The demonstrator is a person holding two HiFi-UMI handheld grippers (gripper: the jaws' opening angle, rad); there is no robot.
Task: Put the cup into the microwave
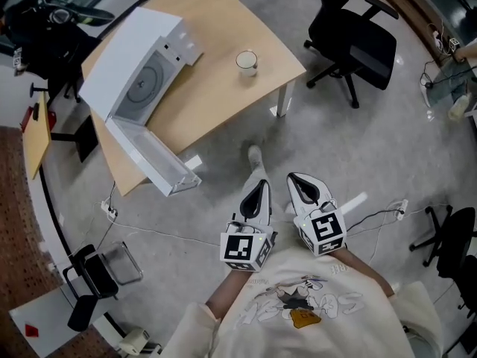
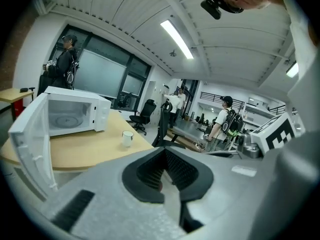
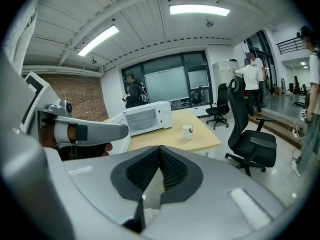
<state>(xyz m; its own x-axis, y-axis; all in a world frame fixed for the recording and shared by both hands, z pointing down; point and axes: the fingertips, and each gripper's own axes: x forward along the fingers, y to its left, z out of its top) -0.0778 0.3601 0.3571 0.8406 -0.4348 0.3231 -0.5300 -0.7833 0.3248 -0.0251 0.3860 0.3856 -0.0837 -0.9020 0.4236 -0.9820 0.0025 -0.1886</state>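
The cup is standing upright on the table, near the corner at the table's 3 o'clock side, with bare wood all round it. In the left gripper view the cup is showing at 10 o'clock above the jaws, and in the right gripper view the cup is sitting at 1 o'clock.

The microwave is resting on the same table at the cup's 9 o'clock, well apart from it. Its door is hanging fully open toward 6 o'clock, past the table's edge, and the round plate inside is showing.

Both grippers are hovering over the floor, well short of the table, at the cup's 6 o'clock, side by side and pointing toward 12 o'clock. The left gripper is keeping its jaws closed on nothing; in its own view the left gripper pads are meeting at the tip. The right gripper is likewise closed and empty, the ribbed pads of the right gripper pressing together.

A pale shape just ahead of the left gripper is probably a shoe. A black chair is standing at the cup's 3 o'clock, and cables are trailing across the floor at 8 o'clock.
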